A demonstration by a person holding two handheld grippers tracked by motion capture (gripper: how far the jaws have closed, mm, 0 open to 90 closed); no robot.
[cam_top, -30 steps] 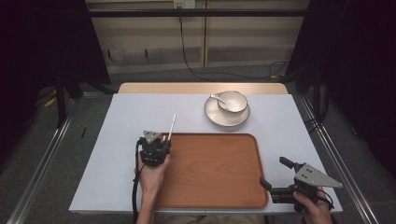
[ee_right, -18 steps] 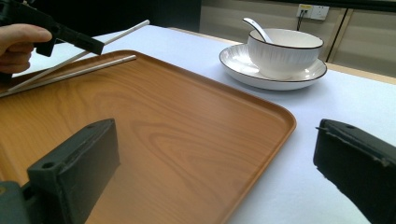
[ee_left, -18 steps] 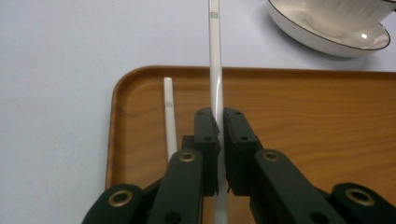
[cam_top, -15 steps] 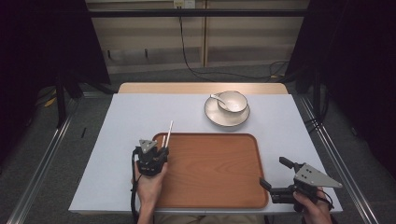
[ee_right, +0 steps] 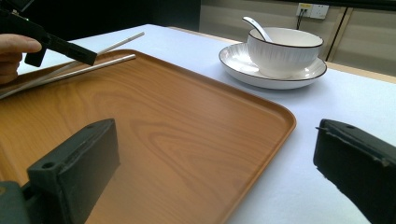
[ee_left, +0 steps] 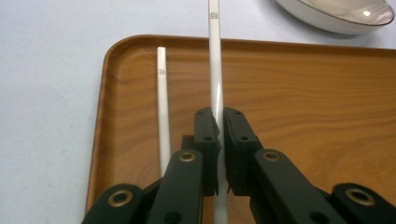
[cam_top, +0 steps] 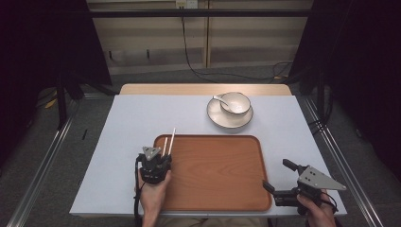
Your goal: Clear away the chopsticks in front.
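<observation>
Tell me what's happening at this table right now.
A person is working with a gripper in each hand. The left gripper is shut on one white chopstick above the wooden tray, whose tip reaches past the tray's far rim. A second chopstick lies on the tray beside it. The right gripper is open at the tray's near right corner, holding nothing. A bowl with a spoon sits on a plate beyond.
</observation>
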